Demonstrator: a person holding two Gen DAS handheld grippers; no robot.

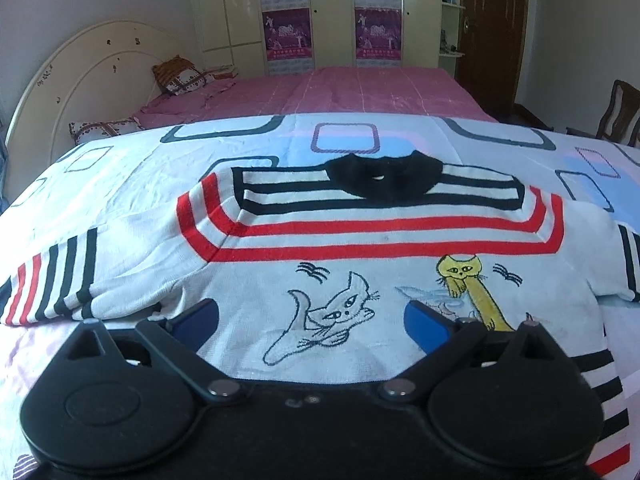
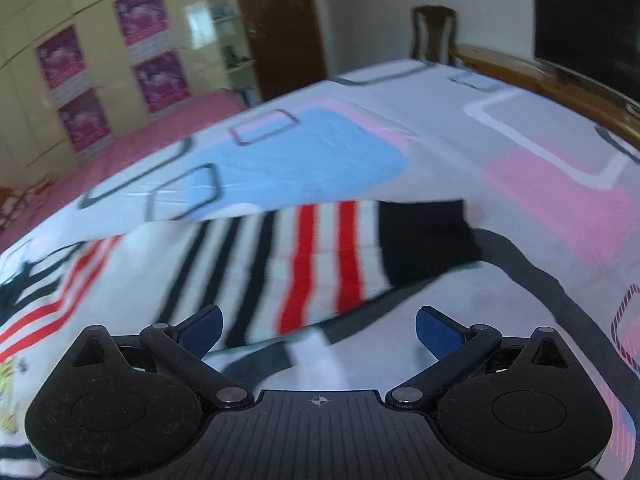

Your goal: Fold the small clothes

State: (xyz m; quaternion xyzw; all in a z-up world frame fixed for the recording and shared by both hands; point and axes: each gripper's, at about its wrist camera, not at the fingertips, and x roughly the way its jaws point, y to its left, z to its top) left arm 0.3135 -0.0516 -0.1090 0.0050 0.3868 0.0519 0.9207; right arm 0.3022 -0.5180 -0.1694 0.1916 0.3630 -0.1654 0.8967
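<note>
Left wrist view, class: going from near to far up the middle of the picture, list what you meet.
left gripper → white cat drawing → red stripes → black collar → patterned sheet → pink bed → wardrobe

sweater: white, red + black stripes, black collar, white and yellow cat drawings. sleeve: same stripes, black cuff, blurred so probably. bed sheet: white, blue/pink blocks, dark outlined squares. far bedspread: pink. tongs pads: blue.
</note>
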